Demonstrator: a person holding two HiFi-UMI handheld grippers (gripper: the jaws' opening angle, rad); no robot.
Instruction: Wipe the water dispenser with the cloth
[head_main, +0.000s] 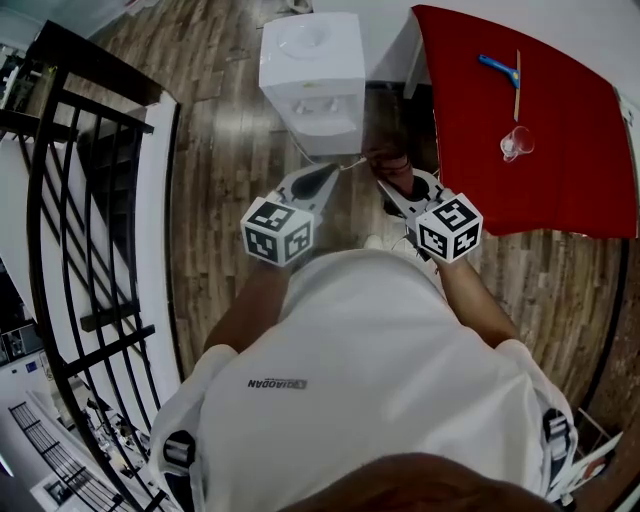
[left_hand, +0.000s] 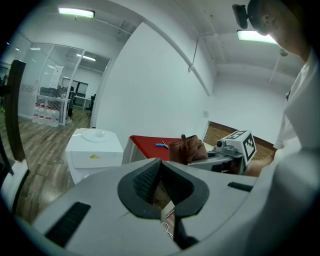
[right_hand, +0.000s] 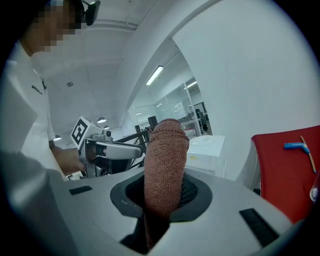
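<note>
Your right gripper (right_hand: 163, 200) clamps the brown cloth (right_hand: 166, 160); left gripper (left_hand: 161, 189) closed, empty; water dispenser (head_main: 312, 70) at twelve o'clock.

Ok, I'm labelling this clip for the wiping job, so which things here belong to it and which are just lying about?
Belong to the job:
white box-shaped water dispenser
brown terry cloth, clamped in the right tongs

Just lying about:
red-covered table
blue-handled tool
thin wooden stick
clear plastic cup
black metal railing

Office: glass partitions (left_hand: 52, 75), strip lights (left_hand: 76, 12), water dispenser (head_main: 312, 70).
</note>
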